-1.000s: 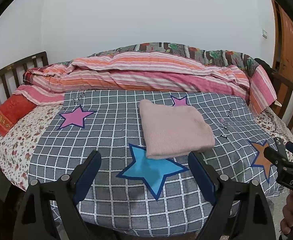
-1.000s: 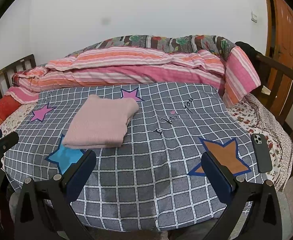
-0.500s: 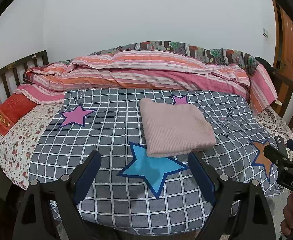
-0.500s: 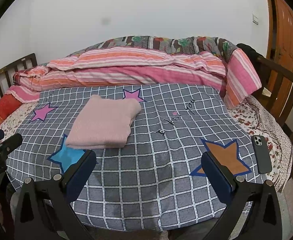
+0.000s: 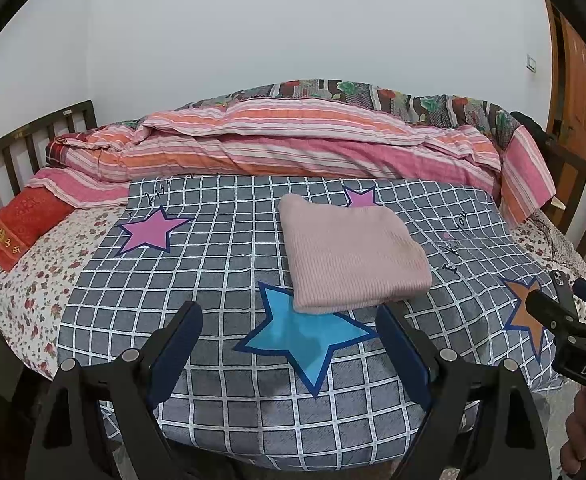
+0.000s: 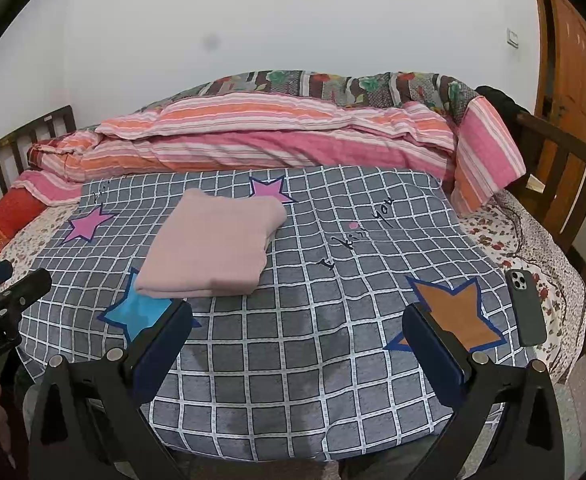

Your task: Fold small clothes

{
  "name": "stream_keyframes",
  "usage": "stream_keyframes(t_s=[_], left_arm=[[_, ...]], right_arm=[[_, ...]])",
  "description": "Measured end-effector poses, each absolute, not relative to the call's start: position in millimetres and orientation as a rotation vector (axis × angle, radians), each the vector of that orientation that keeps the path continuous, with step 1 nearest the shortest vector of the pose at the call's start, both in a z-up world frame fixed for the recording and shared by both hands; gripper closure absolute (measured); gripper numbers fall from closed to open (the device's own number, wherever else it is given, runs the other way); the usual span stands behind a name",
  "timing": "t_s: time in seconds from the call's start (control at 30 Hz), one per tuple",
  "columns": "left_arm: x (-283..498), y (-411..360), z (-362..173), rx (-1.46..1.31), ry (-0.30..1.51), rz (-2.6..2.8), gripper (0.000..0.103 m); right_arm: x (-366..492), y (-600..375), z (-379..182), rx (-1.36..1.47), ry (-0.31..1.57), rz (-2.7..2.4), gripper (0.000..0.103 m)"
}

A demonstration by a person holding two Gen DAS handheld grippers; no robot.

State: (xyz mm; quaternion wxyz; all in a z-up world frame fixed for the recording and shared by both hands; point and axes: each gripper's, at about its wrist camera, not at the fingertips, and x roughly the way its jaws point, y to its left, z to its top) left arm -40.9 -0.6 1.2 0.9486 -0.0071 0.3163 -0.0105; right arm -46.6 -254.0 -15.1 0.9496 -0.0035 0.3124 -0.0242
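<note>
Both grippers stand released, jaws wide with nothing between them: the left gripper (image 5: 289,344) fills the bottom of its view, the right gripper (image 6: 297,344) the bottom of its own. Each hangs over the near edge of the bed (image 5: 33,280), clear of the cloth.

Across the upper middle of both frames lies a striped quilt (image 5: 293,148), bunched along the far side. Below it spreads a grey checked sheet (image 5: 221,248) printed with stars.

A folded pink garment (image 5: 349,252) lies flat on the sheet. In the left view it sits centre-right, just above the right finger's tip, its near edge overlapping a blue star (image 5: 305,336). In the right view the garment (image 6: 217,244) lies left of centre, just above the left finger, well apart from the right finger.

A red pillow (image 5: 21,224) rests at the left edge. A dark phone (image 6: 527,308) lies at the right edge of the right view, beside an orange star (image 6: 453,316).
</note>
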Motion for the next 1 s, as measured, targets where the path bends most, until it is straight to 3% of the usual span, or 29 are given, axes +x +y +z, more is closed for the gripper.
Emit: stream_keyframes(t_s=[1.0], left_arm=[[-35, 5, 3, -0.022, 0.649, -0.029, 0.015]], right_arm=[[-39, -241, -15, -0.014, 0.646, -0.023, 0.000]])
